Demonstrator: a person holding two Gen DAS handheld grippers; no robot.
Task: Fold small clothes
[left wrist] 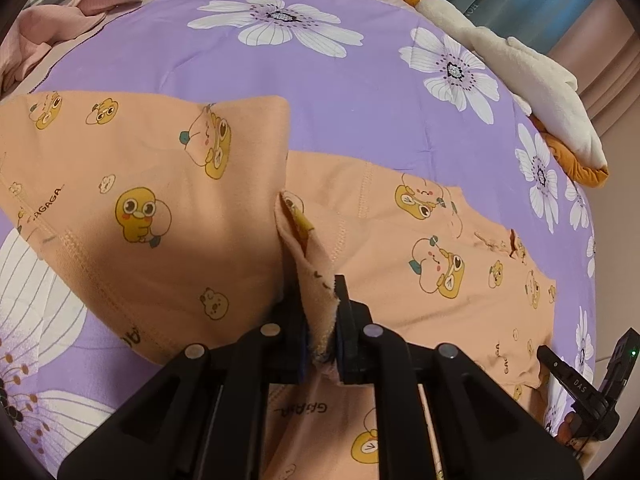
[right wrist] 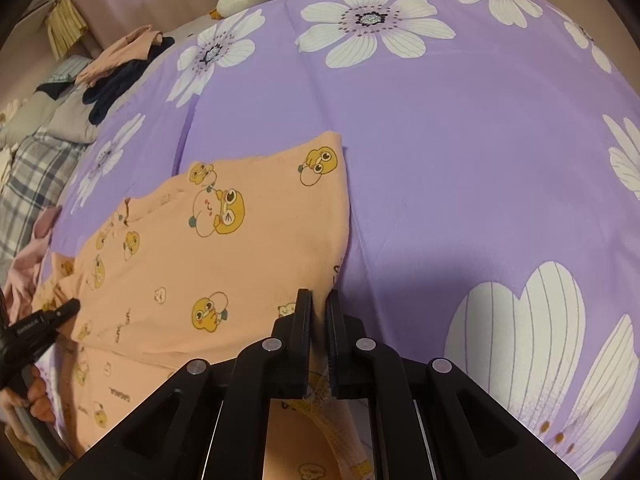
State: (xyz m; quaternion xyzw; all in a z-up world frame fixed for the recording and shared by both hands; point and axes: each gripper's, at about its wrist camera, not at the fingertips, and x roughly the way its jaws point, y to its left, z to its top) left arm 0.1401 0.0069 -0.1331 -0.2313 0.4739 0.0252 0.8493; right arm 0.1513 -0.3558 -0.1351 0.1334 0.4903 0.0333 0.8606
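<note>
Warm, soft indoor light – sharp at centre, strongly bent at the edges.
Broad soft shadows on the bedspread [right wrist: 460,160] and orange garment [left wrist: 180,208] – dark corner vignetting.

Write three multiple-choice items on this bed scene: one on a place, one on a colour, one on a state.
1. Where does the plush toy lie?
A. on the orange garment
B. at the purple sheet's far edge
C. in a claw

2. What colour is the garment being folded?
A. orange
B. navy
C. green

3. How does the right claw stand?
A. wide open
B. shut on the garment's edge
C. shut on nothing

Key: B, the toy rests past the flowered sheet; A, orange cloth with yellow cartoon prints; B, cloth is pinched between its fingers.
</note>
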